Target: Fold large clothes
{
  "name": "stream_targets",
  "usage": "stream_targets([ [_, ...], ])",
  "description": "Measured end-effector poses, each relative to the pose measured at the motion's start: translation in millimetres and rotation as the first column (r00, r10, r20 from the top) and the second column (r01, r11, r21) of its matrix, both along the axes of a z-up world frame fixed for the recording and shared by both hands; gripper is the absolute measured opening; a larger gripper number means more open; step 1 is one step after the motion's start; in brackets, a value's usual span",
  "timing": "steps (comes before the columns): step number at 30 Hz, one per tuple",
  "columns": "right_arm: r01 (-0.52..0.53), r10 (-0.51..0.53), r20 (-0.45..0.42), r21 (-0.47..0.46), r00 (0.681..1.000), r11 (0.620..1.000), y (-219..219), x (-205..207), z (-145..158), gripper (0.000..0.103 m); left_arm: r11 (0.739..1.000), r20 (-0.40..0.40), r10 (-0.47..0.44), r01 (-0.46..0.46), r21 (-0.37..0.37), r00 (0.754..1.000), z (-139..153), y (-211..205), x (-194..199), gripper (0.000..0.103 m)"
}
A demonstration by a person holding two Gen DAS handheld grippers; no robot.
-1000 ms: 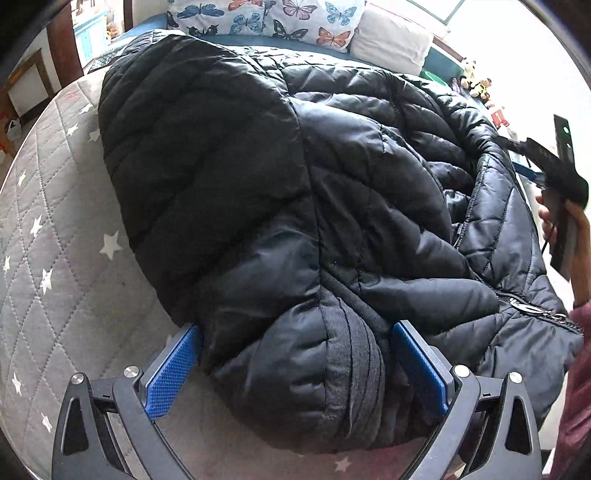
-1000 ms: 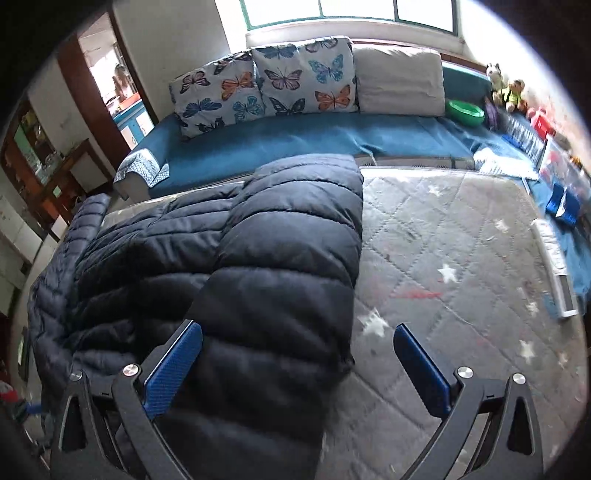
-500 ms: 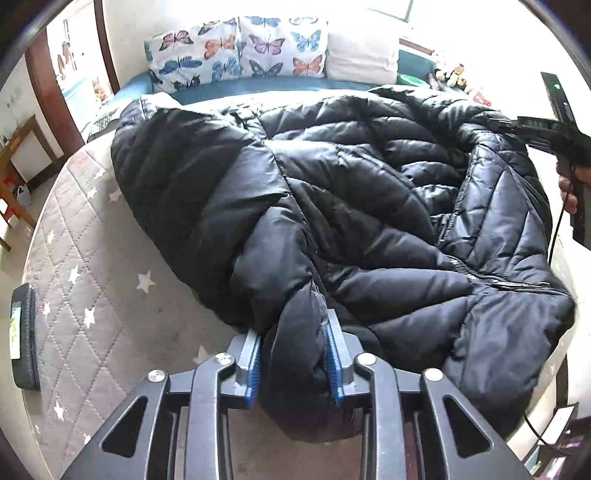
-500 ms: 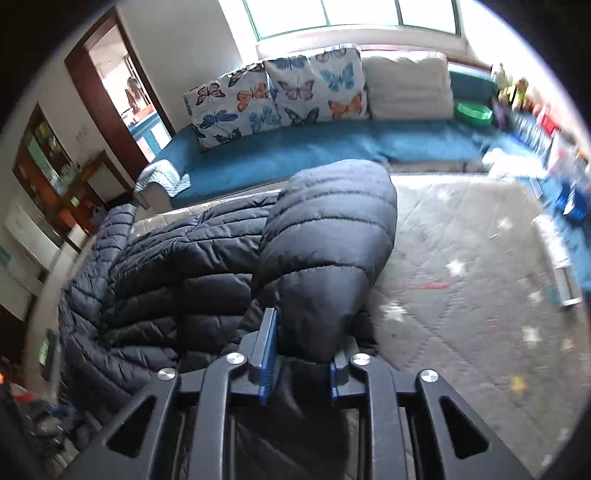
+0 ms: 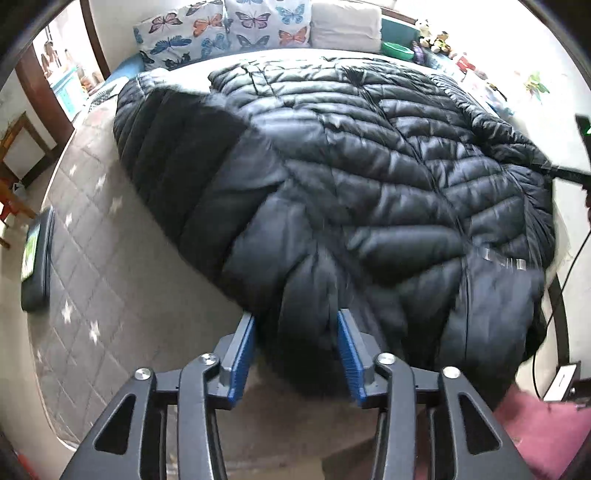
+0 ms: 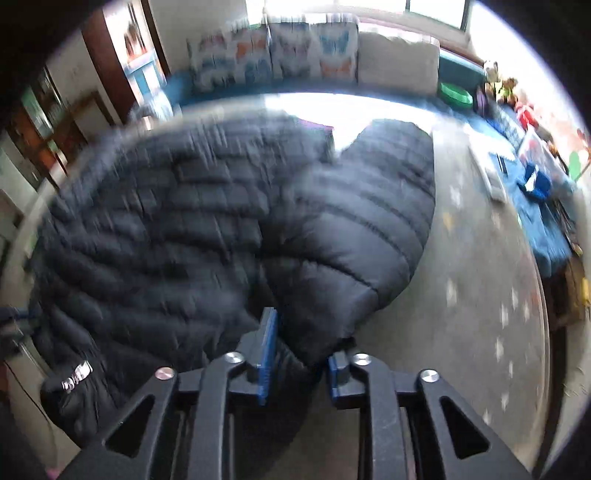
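A large black quilted puffer jacket lies spread over the grey star-quilted mattress. My left gripper is shut on a bunched fold of the jacket at its near edge, its blue pads pressed against both sides. In the right wrist view the same jacket fills the left and middle, with one sleeve reaching toward the back. My right gripper is shut on the near end of that sleeve. Both views are blurred by motion.
Butterfly pillows and a plain cushion line the blue couch behind the mattress. A dark flat device lies on the mattress's left edge. A green bowl and toys sit at the back right. Blue cloth items lie at right.
Both grippers closed on the jacket over the last second. Since half a second ago both have pulled back and up with the fabric, and the jacket has spread wider across the mattress.
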State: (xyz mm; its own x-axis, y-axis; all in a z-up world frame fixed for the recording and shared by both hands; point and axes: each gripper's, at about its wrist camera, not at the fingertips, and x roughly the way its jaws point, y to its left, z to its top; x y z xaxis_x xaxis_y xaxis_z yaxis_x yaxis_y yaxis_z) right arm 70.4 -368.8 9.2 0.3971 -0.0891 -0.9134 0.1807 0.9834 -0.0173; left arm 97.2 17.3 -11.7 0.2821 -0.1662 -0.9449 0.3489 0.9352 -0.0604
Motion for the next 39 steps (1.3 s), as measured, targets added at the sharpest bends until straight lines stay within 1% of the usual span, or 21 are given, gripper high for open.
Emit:
stream_targets([
  [1, 0.01, -0.01, -0.024, -0.016, 1.0, 1.0, -2.3, -6.3, -7.9, 0.032, 1.0, -0.006, 0.012, -0.012, 0.002, 1.0, 3.1, 5.7, -2.6, 0.055],
  [3, 0.033, -0.035, -0.045, -0.032, 0.998, 0.999, -8.9, -15.6, -11.2, 0.033, 1.0, 0.013, 0.029, -0.029, 0.008, 1.0, 15.2, 15.2, -6.9, 0.055],
  [5, 0.049, -0.051, -0.029, -0.055, 0.998, 0.997, -13.3, -26.8, 0.1, 0.034, 0.998, 0.073, 0.04, -0.043, 0.049, 0.997, 35.4, 23.3, -8.7, 0.055],
  [6, 0.051, -0.05, 0.006, -0.076, 0.999, 0.996, -13.9, -28.7, 13.9, 0.034, 0.998, 0.103, 0.041, -0.047, 0.051, 0.994, 47.7, 25.0, -5.1, 0.056],
  [7, 0.047, -0.043, 0.039, -0.09, 0.998, 0.995, -11.3, -28.9, 26.6, 0.037, 0.998, 0.122, 0.04, -0.045, 0.042, 0.992, 56.8, 27.1, -8.3, 0.059],
  [9, 0.029, -0.019, 0.11, -0.095, 0.994, 0.995, -6.0, -23.2, 50.2, 0.055, 0.999, 0.175, 0.03, -0.032, 0.009, 0.984, 78.2, 21.2, 3.6, 0.066],
  [10, 0.018, -0.004, 0.146, -0.094, 0.989, 0.995, -1.4, -21.3, 57.2, 0.072, 1.0, 0.196, 0.021, -0.021, -0.002, 0.98, 84.7, 16.2, 11.6, 0.066],
  [11, 0.002, 0.015, 0.179, -0.094, 0.984, 0.996, 4.9, -20.2, 60.7, 0.081, 1.0, 0.218, 0.01, -0.007, -0.013, 0.976, 90.7, 6.8, 26.5, 0.066],
  [12, -0.024, 0.044, 0.211, -0.093, 0.976, 0.995, 10.6, -6.8, 65.8, 0.081, 1.0, 0.229, 0.002, 0.003, -0.025, 0.973, 93.8, -0.8, 39.2, 0.066],
  [14, -0.07, 0.086, 0.223, -0.078, 0.971, 0.994, 22.3, 12.0, 61.5, 0.081, 0.997, 0.217, -0.014, 0.031, -0.075, 0.976, 94.7, -17.7, 73.6, 0.066],
  [17, -0.124, 0.12, 0.193, 0.006, 0.974, 0.992, 28.2, 51.9, 39.1, 0.081, 0.988, 0.167, -0.036, 0.061, -0.144, 0.985, 83.6, -39.8, 118.6, 0.066],
  [18, -0.135, 0.131, 0.182, 0.009, 0.975, 0.991, 29.2, 62.9, 32.1, 0.081, 0.986, 0.16, -0.045, 0.07, -0.153, 0.986, 75.7, -48.9, 135.0, 0.066],
  [22, -0.132, 0.129, 0.126, 0.015, 0.984, 0.991, 20.0, 119.7, -5.3, 0.081, 0.985, 0.13, -0.101, 0.118, -0.13, 0.986, 37.4, -70.5, 176.9, 0.066],
  [24, -0.102, 0.101, 0.075, 0.004, 0.992, 0.995, 5.5, 132.5, -28.7, 0.081, 0.991, 0.096, -0.106, 0.113, -0.073, 0.99, 9.3, -70.5, 186.1, 0.066],
  [27, -0.033, 0.033, 0.013, 0.001, 0.999, 0.999, -19.5, 118.6, -50.5, 0.077, 0.993, 0.07, -0.121, 0.122, -0.005, 0.99, -17.2, -61.0, 183.2, 0.066],
  [29, 0.06, -0.062, -0.032, -0.053, 0.998, 0.997, -43.5, 101.0, -60.9, 0.077, 0.992, 0.084, -0.125, 0.125, 0.011, 0.989, -23.8, -52.9, 173.2, 0.066],
  [30, 0.084, -0.086, -0.045, -0.053, 0.995, 0.995, -54.7, 91.1, -65.3, 0.077, 0.993, 0.094, -0.121, 0.121, 0.007, 0.988, -25.6, -49.0, 168.4, 0.066],
  [33, 0.152, -0.149, -0.045, 0.069, 0.988, 0.986, -85.2, 64.7, -71.3, 0.077, 0.995, 0.095, -0.092, 0.094, -0.015, 0.991, -33.3, -37.9, 160.4, 0.066],
  [34, 0.161, -0.158, -0.045, 0.081, 0.986, 0.984, -89.0, 61.3, -69.8, 0.077, 0.997, 0.086, -0.069, 0.072, -0.039, 0.994, -33.3, -35.0, 162.1, 0.066],
  [36, 0.178, -0.175, -0.04, 0.075, 0.984, 0.981, -88.1, 62.6, -62.6, 0.077, 0.996, 0.053, -0.029, 0.033, -0.082, 0.998, -32.9, -29.6, 169.0, 0.066],
  [39, 0.112, -0.113, 0.019, 0.059, 0.993, 0.992, -69.9, 74.2, -46.5, 0.077, 0.992, -0.003, -0.003, 0.003, -0.127, 1.0, -23.5, -27.5, 182.0, 0.066],
])
